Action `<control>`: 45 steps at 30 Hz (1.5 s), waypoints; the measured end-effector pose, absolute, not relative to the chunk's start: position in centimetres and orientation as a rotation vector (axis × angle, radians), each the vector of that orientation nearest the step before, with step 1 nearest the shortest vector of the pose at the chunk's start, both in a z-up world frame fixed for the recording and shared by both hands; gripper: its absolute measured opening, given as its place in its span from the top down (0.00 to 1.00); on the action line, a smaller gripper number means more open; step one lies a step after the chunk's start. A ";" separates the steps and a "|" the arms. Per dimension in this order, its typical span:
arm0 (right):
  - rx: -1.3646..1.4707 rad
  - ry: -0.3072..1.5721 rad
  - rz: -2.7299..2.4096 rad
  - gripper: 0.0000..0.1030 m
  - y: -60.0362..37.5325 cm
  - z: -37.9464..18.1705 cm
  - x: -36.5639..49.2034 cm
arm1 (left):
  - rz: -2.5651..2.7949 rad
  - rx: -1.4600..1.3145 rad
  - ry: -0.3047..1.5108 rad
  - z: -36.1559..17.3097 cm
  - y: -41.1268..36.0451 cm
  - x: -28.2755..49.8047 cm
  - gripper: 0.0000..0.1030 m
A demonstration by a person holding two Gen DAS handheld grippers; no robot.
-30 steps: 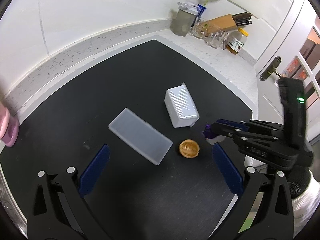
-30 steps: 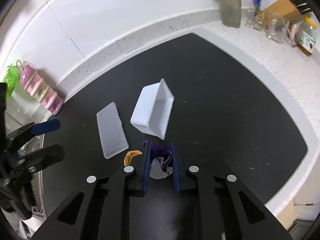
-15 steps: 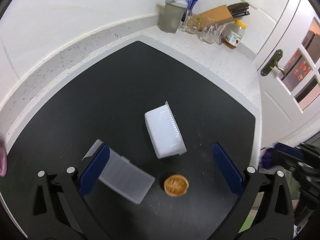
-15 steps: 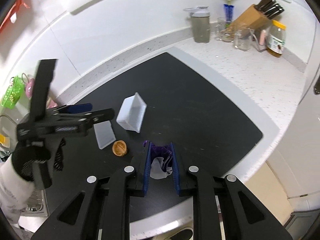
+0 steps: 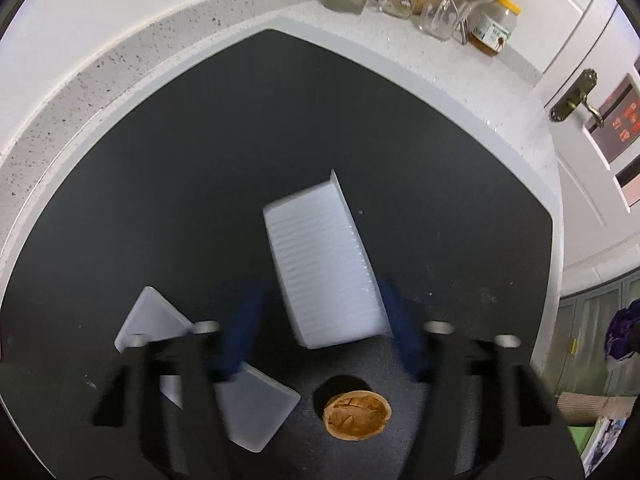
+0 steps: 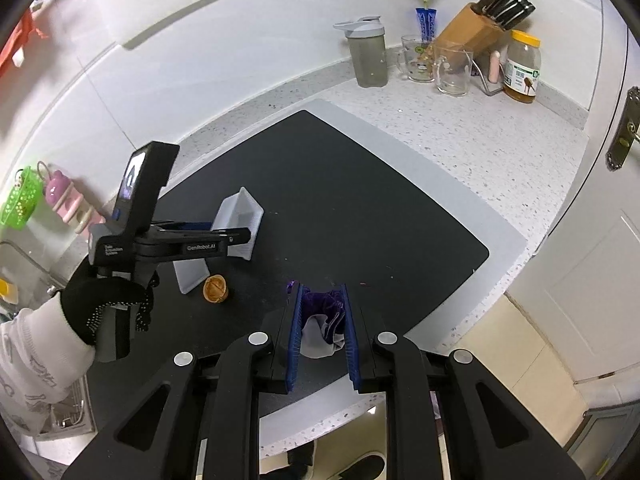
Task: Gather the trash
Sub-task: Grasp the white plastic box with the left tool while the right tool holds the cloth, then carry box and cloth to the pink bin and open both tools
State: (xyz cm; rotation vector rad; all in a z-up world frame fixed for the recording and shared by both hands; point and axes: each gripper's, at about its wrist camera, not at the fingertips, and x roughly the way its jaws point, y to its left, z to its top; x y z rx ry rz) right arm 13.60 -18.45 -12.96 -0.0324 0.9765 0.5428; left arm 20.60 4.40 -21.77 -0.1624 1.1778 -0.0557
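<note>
Currently right tool [image 6: 322, 330] is clamped on a purple-grey wrapper [image 6: 323, 320], held over the bench [image 6: 460, 152] edge. Left tool [image 5: 320, 324], blurred, fingers apart, straddles the near end of the white box [image 5: 324, 264]. Nutshell [image 5: 357, 415] sits on the mat [image 5: 240, 128], just beside the lid [image 5: 256, 412].

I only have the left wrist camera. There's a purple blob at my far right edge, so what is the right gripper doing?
Observer: The right gripper is shut on a crumpled purple and white wrapper.
Operator: Where is it over the counter?
Observer: It hangs above the near edge of the black mat, apart from the walnut shell.
Operator: What's left of the mat, outside my frame?
Observer: A pink stacked container stands beside a green basket.
</note>
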 end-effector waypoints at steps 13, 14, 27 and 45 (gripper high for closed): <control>-0.005 0.950 0.515 0.82 -20.3 -12.2 12.6 | -0.105 -0.122 1.055 -16.9 2.6 18.1 0.66; -0.003 0.947 0.507 0.82 -20.7 -12.1 12.4 | -0.119 -0.120 1.040 -16.1 2.2 17.6 0.66; 0.080 0.927 0.294 0.82 -31.6 -12.5 7.0 | -0.460 -0.080 0.930 -9.4 -10.5 10.3 0.66; 0.143 1.162 0.165 0.82 -40.9 -35.0 7.0 | -0.533 0.069 1.100 -26.6 -24.8 7.4 0.66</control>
